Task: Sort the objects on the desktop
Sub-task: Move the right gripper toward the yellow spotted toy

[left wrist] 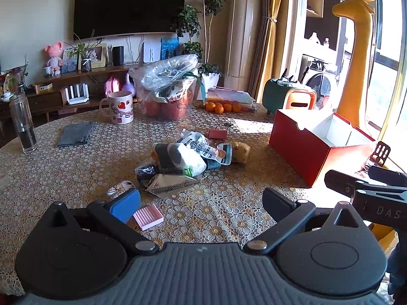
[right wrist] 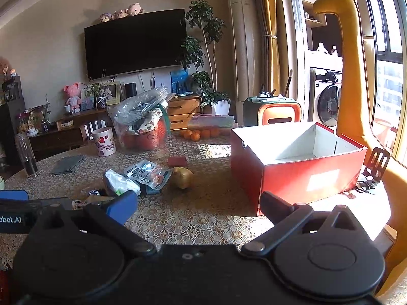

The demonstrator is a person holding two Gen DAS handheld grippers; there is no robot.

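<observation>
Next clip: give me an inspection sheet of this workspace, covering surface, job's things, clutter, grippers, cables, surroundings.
Surface: round table under a floral-patterned cloth, sunlit at right.
Job's things: heap of snack packets, pink ribbed block, small dark red case, open red cardboard box with white lining.
Clutter: strawberry-print mug, folded grey cloth, clear glass bottle, bagged fruit basket, oranges.
Grippers: left gripper and right gripper both open, empty.
Cables: nothing seen on the table.
Surroundings: wall television, yellow giraffe toy.

Ahead of the left gripper's fingers (left wrist: 124, 204), a heap of packets (left wrist: 178, 162) on the table (left wrist: 76, 167); right of it an open box (left wrist: 320, 147); behind, a mug (left wrist: 119, 110).
</observation>
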